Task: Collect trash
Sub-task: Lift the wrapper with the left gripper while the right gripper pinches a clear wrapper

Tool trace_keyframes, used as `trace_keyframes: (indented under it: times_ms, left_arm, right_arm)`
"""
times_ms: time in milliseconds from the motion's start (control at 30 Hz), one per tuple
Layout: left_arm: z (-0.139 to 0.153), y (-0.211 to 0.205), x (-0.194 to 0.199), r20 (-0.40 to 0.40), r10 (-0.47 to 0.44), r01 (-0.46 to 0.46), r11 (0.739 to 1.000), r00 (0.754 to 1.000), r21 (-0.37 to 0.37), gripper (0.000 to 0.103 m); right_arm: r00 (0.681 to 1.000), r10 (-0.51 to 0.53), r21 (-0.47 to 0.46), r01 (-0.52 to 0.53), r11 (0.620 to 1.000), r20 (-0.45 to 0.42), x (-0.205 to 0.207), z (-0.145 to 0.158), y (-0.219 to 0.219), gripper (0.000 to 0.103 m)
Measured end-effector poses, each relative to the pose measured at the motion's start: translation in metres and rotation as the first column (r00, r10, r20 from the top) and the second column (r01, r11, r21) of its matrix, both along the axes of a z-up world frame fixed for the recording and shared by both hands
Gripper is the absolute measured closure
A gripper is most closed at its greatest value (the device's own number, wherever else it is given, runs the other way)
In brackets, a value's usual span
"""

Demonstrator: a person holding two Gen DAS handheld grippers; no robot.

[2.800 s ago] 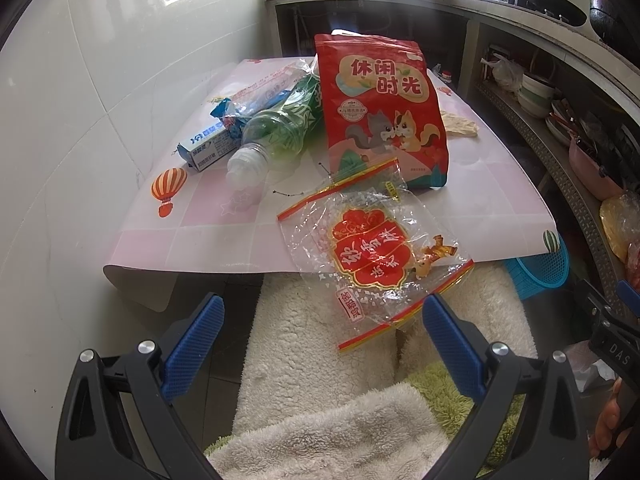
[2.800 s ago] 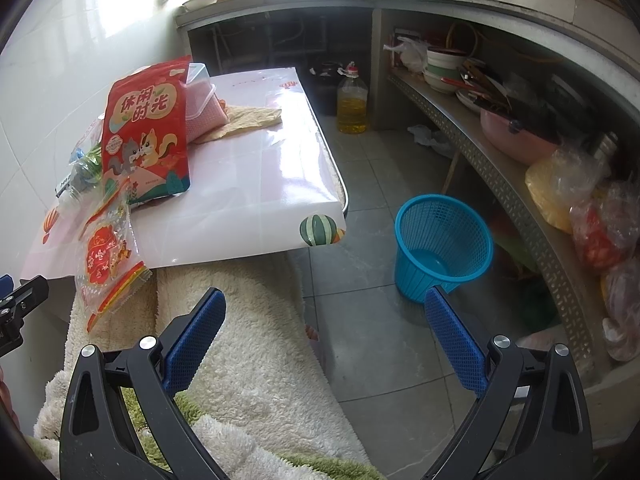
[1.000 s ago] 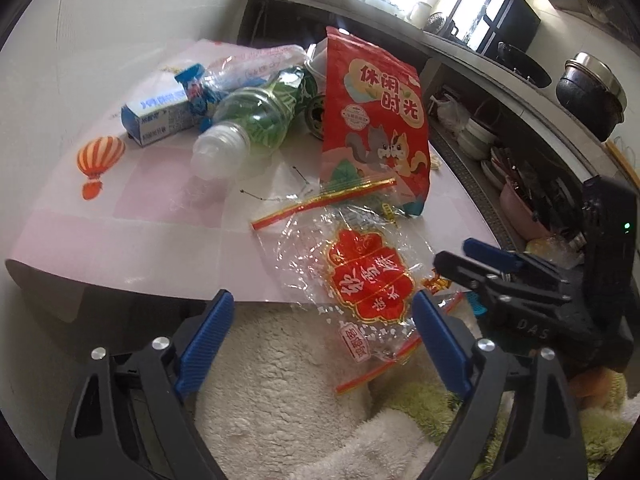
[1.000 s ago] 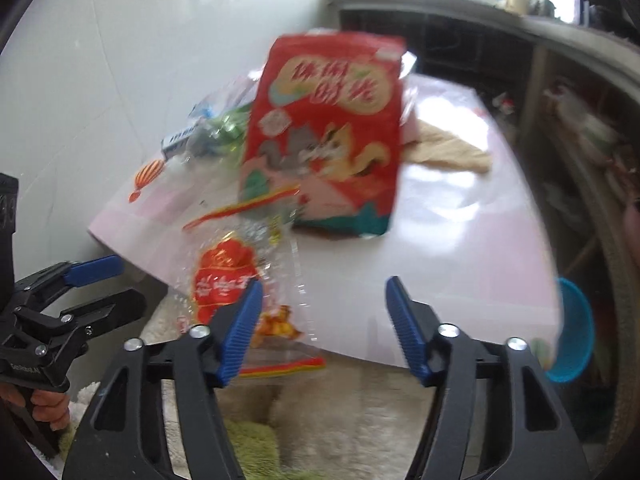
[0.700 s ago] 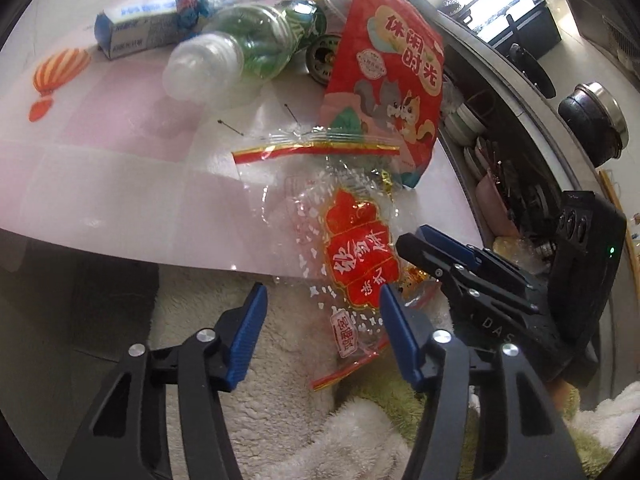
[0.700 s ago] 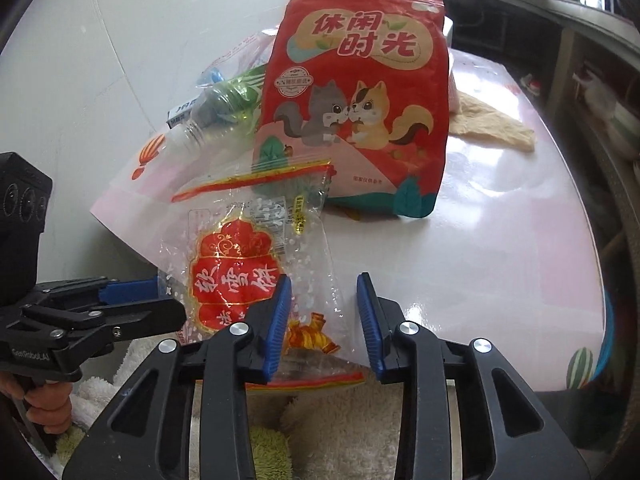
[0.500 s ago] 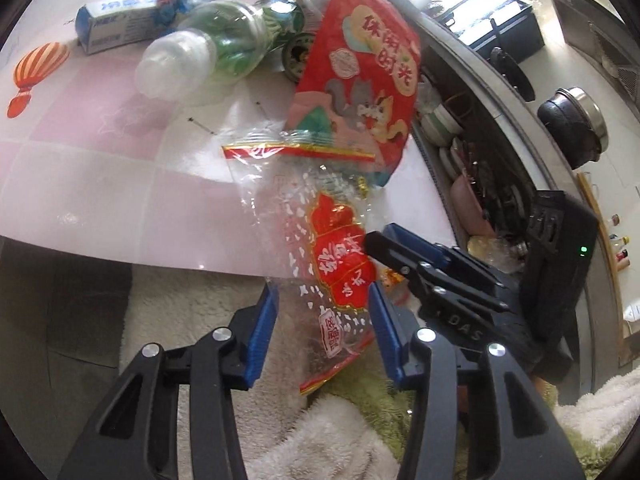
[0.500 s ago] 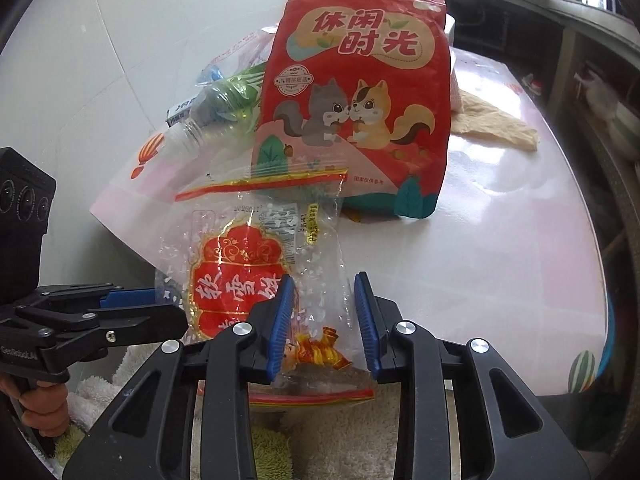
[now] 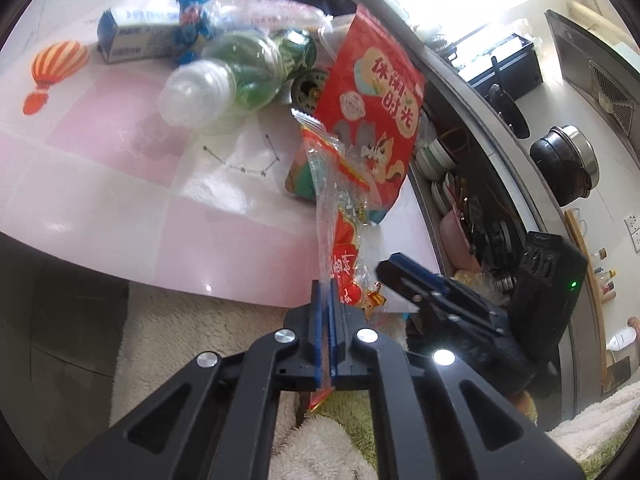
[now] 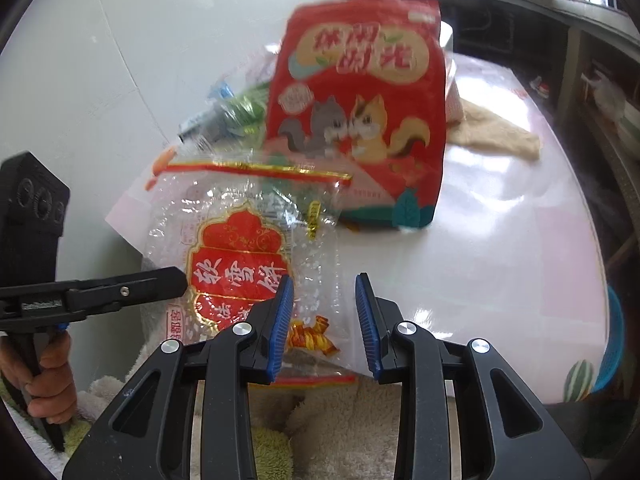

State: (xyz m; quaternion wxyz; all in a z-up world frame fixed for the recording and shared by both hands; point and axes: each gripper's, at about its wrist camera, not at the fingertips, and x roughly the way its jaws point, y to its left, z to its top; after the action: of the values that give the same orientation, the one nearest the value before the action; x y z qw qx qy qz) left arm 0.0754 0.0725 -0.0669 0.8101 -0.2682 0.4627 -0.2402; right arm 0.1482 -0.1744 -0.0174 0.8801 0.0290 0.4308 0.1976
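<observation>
A clear plastic wrapper with a red label (image 10: 236, 256) hangs off the near edge of the table (image 10: 500, 248). My left gripper (image 9: 326, 300) is shut on its edge, with the wrapper (image 9: 340, 216) rising edge-on from the pads. My right gripper (image 10: 325, 312) is partly open, its blue pads on either side of the wrapper's lower part without pinching it. Behind stand a tall red snack bag (image 10: 360, 120), a green plastic bottle (image 9: 236, 72) lying on its side and a small blue-white carton (image 9: 136, 38).
A beige cloth (image 10: 496, 136) lies at the table's far right. A blue mesh basket (image 10: 614, 344) stands on the floor to the right. A fluffy white and green cover (image 10: 340, 420) lies below the table edge. Shelves with dishes (image 9: 448, 184) run along the right.
My left gripper has closed onto the wrapper's edge and lifted it upright. My right gripper has opened slightly and stays astride the wrapper's bottom.
</observation>
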Motion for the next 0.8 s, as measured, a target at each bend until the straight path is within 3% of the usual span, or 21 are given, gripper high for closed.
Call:
trace_keyframes:
  times_ms: [200, 300, 400, 500, 633, 733, 800]
  left_arm:
    - [0.007, 0.021, -0.01, 0.045, 0.045, -0.044, 0.999, 0.998, -0.011, 0.102]
    - [0.007, 0.029, -0.014, 0.049, 0.061, -0.06, 0.998, 0.997, -0.008, 0.102]
    - [0.008, 0.037, -0.018, 0.054, 0.075, -0.075, 0.997, 0.996, -0.015, 0.102]
    - [0.008, 0.042, -0.023, 0.066, 0.089, -0.089, 0.996, 0.994, -0.013, 0.102]
    - [0.006, 0.042, -0.026, 0.075, 0.098, -0.098, 0.995, 0.992, -0.012, 0.102]
    - [0.002, 0.043, -0.025, 0.06, 0.099, -0.098, 0.995, 0.993, -0.024, 0.102]
    - [0.0, 0.045, -0.024, 0.056, 0.1, -0.098, 0.995, 0.993, -0.032, 0.102]
  right_arm:
    - [0.975, 0.125, 0.03, -0.132, 0.991, 0.184, 0.03, 0.081, 0.02, 0.043]
    - [0.922, 0.239, -0.087, -0.223, 0.971, 0.304, 0.054, 0.119, 0.054, 0.03]
    - [0.854, 0.395, -0.248, -0.324, 0.913, 0.337, 0.085, 0.136, 0.096, 0.027]
    - [0.805, 0.539, -0.401, -0.421, 0.814, 0.249, 0.11, 0.126, 0.14, 0.027]
    - [0.716, 0.694, -0.55, -0.552, 0.627, 0.072, 0.13, 0.089, 0.184, 0.027]
    - [0.695, 0.718, -0.618, -0.579, 0.532, -0.033, 0.148, 0.064, 0.203, 0.027]
    - [0.697, 0.71, -0.623, -0.602, 0.5, -0.103, 0.164, 0.052, 0.212, 0.027]
